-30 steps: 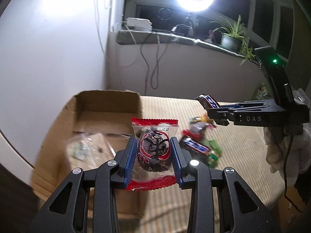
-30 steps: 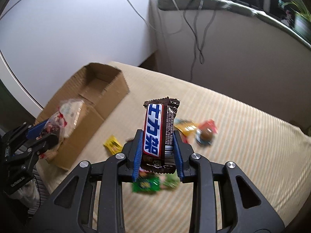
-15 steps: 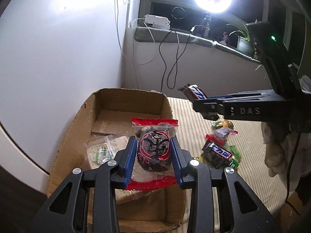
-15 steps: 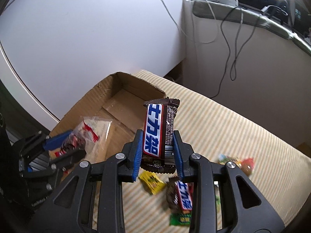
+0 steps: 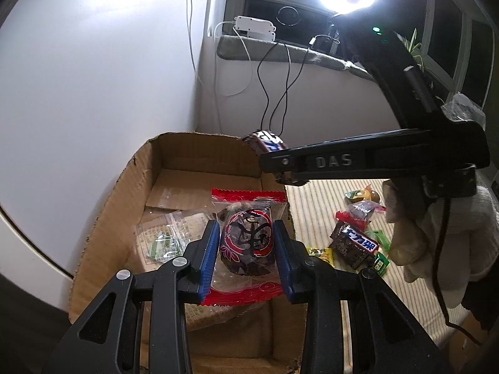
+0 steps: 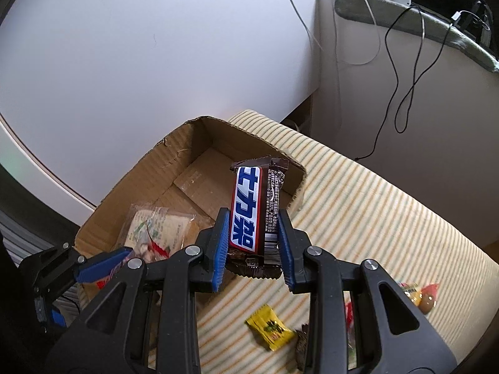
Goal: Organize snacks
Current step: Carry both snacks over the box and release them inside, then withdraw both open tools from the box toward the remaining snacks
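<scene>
My left gripper (image 5: 247,251) is shut on a red-edged clear packet with a dark round sweet (image 5: 248,243), held above the open cardboard box (image 5: 124,205). My right gripper (image 6: 253,243) is shut on a brown chocolate bar with a blue and white label (image 6: 248,212), upright over the box's right wall (image 6: 296,187). In the left wrist view the right gripper (image 5: 282,168) reaches in from the right with the bar's end (image 5: 265,141) over the box's far right corner. A clear packet of pale biscuit (image 5: 165,233) lies inside the box.
Loose snacks lie on the striped cloth right of the box: another chocolate bar (image 5: 355,244), a yellow sweet (image 6: 269,330), a red packet (image 5: 358,215), green wrappers (image 5: 380,263). A gloved hand (image 5: 443,243) holds the right gripper. White wall (image 6: 156,62) stands behind the box; cables hang from a ledge (image 6: 405,9).
Both grippers have moved left toward the box. The right one now holds its bar over the box's right wall instead of over the cloth; the left one hangs over the box's inside.
</scene>
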`<state>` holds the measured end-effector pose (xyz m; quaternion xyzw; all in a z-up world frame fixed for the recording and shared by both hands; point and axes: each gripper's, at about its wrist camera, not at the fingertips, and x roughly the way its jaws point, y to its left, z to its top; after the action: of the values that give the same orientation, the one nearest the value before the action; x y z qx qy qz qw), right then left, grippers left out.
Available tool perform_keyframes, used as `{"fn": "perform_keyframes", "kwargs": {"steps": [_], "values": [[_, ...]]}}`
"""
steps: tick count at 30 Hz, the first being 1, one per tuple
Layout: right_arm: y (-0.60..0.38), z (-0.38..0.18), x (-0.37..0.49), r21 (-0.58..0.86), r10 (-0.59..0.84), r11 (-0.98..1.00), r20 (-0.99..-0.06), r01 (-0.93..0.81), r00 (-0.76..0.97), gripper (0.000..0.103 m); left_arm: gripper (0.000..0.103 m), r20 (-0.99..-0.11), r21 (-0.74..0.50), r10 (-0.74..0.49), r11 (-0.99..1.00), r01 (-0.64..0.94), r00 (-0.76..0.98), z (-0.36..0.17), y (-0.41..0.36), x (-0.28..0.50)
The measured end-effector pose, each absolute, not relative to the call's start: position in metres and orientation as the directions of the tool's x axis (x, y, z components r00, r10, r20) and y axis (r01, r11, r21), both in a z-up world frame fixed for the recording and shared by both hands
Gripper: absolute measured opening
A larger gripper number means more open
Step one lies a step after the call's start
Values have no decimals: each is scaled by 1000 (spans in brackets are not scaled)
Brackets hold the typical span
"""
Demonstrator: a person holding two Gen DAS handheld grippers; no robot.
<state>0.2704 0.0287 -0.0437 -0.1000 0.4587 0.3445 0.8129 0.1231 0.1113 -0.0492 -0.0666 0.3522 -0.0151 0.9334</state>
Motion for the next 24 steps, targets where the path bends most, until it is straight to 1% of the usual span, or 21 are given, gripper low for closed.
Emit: {"fn": "perform_keyframes", "kwargs": {"steps": [15, 16, 17, 18, 19, 20, 24], "values": [[47, -51, 274, 145, 466, 730, -821, -668, 330, 32, 34, -661, -130, -65, 991, -29, 747, -52, 112, 126], [47, -50, 275, 148, 468, 731, -819, -666, 331, 36, 35, -662, -132, -65, 991, -31, 747, -52, 113, 126], [46, -49, 274, 150, 470, 733, -817, -664, 335, 45, 40, -662, -133, -66, 991, -31, 747, -52, 113, 127], [45, -48, 275, 152, 473, 736, -812, -660, 340, 50, 44, -662, -130, -61, 991, -34, 747, -52, 114, 127], [45, -47, 275, 153, 477, 737, -808, -659, 345, 59, 48, -661, -130, -60, 991, -36, 748, -52, 114, 127], [43, -45, 275, 154, 479, 739, -804, -656, 351, 64, 48, -661, -133, -61, 990, -37, 748, -52, 114, 127], [41, -41, 274, 146, 478, 742, -800, -654, 363, 67, 48, -662, -136, -61, 990, -40, 747, -53, 114, 126]]}}
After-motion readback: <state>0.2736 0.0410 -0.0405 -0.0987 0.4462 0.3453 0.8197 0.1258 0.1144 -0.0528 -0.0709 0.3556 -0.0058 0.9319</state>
